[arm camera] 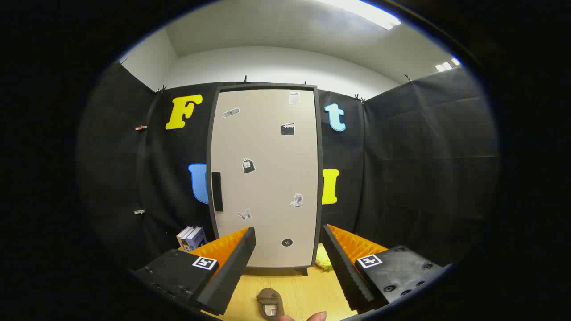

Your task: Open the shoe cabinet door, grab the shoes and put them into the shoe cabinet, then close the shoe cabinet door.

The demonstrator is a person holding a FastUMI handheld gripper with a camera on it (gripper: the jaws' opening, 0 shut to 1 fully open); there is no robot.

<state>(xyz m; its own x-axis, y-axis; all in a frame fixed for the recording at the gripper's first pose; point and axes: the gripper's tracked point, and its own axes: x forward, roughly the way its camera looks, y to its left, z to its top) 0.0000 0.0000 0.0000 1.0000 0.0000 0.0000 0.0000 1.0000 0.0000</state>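
Your claw (pixel 289 267) stands with its fingers wide apart, gripping nothing; the shoe cabinet (pixel 266 178) rises straight ahead beyond them, its door (pixel 267 147) shut (a dark handle (pixel 217 191) on its left edge); a brown shoe (pixel 270 303) lies on the wooden floor (pixel 308 290) between your fingers; books (pixel 191 237) stand left of the cabinet.
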